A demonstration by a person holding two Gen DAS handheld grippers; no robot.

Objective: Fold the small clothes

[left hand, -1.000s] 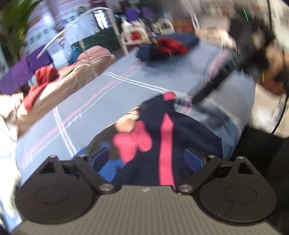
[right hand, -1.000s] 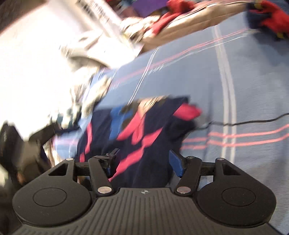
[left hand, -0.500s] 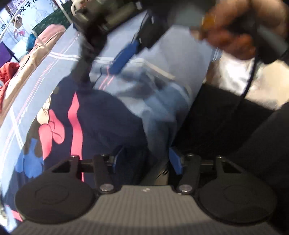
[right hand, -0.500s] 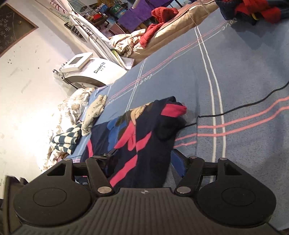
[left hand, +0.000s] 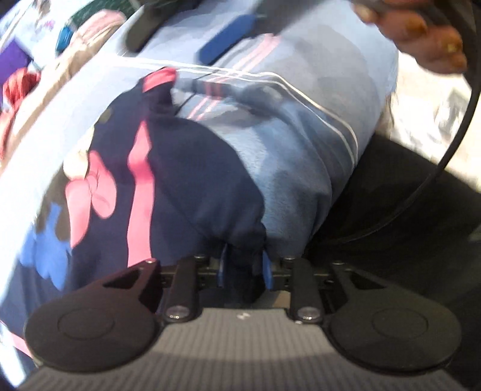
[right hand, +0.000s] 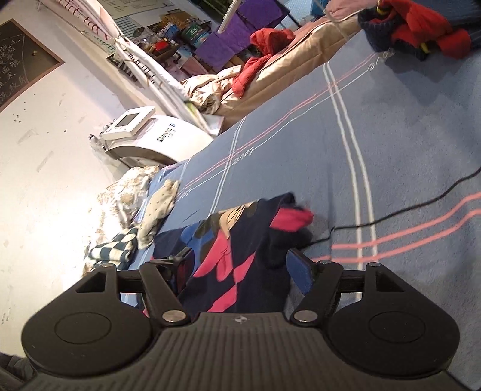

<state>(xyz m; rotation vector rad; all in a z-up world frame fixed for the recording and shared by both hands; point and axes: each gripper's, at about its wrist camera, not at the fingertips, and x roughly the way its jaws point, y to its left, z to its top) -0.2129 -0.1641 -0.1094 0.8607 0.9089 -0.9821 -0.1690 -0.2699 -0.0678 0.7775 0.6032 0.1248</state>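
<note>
A small navy garment (left hand: 180,180) with pink stripes and a pink cartoon bow lies on the blue bedsheet (left hand: 300,156). My left gripper (left hand: 245,267) is shut on a bunched navy corner of it at the bed's near edge. In the right wrist view the same garment (right hand: 237,249) lies between the fingers of my right gripper (right hand: 240,270), which is open with its jaws wide apart around the cloth. The right gripper also shows blurred at the top of the left wrist view (left hand: 228,45).
A black cable (right hand: 405,210) runs across the sheet near the garment. A pile of red and navy clothes (right hand: 421,27) lies at the far end. Folded checked and spotted cloths (right hand: 141,231) sit at the left bed edge. A white machine (right hand: 153,138) stands beside the bed.
My left gripper has closed from open onto the garment's corner at the bed edge. My right gripper has stayed open, moving slightly nearer over the garment.
</note>
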